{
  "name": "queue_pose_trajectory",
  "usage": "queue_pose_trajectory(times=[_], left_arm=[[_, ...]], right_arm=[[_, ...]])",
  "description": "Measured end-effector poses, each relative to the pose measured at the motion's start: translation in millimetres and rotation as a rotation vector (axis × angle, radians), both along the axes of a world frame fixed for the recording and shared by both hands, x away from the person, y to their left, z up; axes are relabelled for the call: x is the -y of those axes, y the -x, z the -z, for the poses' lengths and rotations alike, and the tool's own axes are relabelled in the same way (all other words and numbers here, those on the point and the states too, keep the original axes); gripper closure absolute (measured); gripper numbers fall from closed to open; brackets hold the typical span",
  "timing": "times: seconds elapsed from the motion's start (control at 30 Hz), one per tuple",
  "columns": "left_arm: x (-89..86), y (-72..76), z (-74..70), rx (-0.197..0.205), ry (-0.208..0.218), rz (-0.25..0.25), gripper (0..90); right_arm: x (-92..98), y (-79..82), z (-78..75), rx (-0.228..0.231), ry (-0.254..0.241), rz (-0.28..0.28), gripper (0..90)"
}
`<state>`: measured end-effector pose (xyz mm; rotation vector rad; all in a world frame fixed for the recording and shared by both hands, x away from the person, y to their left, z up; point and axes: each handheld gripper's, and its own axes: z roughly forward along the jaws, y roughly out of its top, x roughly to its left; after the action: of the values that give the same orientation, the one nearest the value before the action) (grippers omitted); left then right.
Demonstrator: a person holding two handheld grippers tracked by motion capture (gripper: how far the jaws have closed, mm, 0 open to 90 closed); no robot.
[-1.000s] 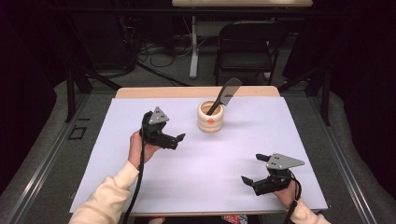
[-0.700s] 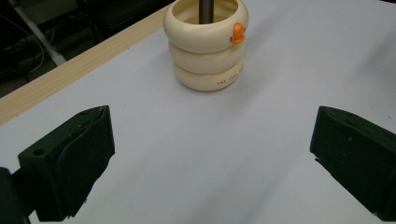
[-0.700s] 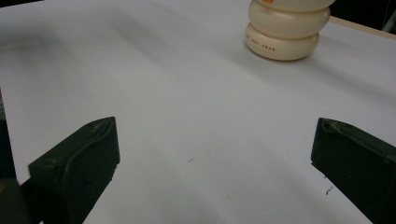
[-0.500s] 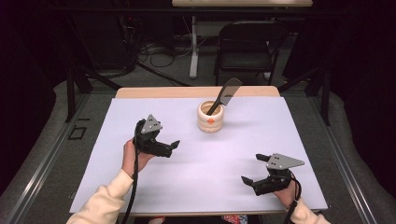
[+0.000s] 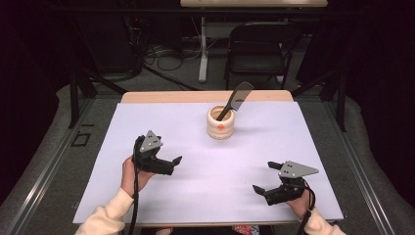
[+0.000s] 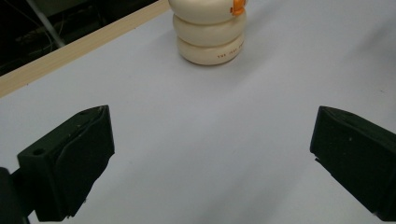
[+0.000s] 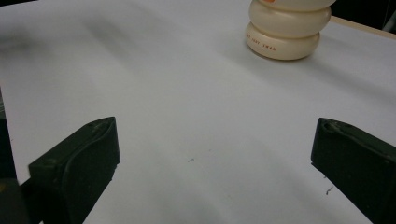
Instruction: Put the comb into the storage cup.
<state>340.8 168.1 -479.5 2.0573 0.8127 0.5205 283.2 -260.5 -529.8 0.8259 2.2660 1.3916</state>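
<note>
A cream ribbed cup (image 5: 221, 123) stands at the far middle of the white sheet, and a black comb-like tool (image 5: 236, 99) leans out of it to the right. My left gripper (image 5: 173, 165) is held low at the left, open, its jaws pointing right with nothing between them. Open as well, my right gripper (image 5: 265, 177) rests near the front right edge and points left. In the left gripper view the cup (image 6: 210, 32) lies ahead of the wide-open left gripper (image 6: 215, 128). The right gripper view has the cup (image 7: 285, 32) far ahead to the right of the open right gripper (image 7: 215, 135).
The white sheet (image 5: 147, 122) covers the table, leaving a wooden strip (image 5: 171, 97) along the far edge. Behind the table stand a black chair (image 5: 259, 49) and a table leg with cables (image 5: 202, 49) on the floor. Metal rails run along both sides.
My left gripper has moved back toward the person and a little lower, away from the cup. The right gripper and the cup have stayed where they were.
</note>
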Motion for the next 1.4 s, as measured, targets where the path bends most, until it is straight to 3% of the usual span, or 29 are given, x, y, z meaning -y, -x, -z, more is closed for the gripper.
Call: queue_pose_trajectory(times=[0.53,1.03,1.4], left_arm=[[-17.0,21.2,10.5,0.005,0.010,-0.025,0.0],[-39.5,37.6,25.0,-0.024,0.015,-0.067,0.0],[-46.3,47.6,30.8,-0.027,0.026,-0.080,0.0]], right_arm=[[-0.5,0.4,0.0,-0.002,0.002,-0.007,0.6],[-1.1,-0.7,1.2,-0.011,0.008,-0.002,0.6],[-1.8,-1.0,1.8,-0.014,0.006,-0.003,0.6]])
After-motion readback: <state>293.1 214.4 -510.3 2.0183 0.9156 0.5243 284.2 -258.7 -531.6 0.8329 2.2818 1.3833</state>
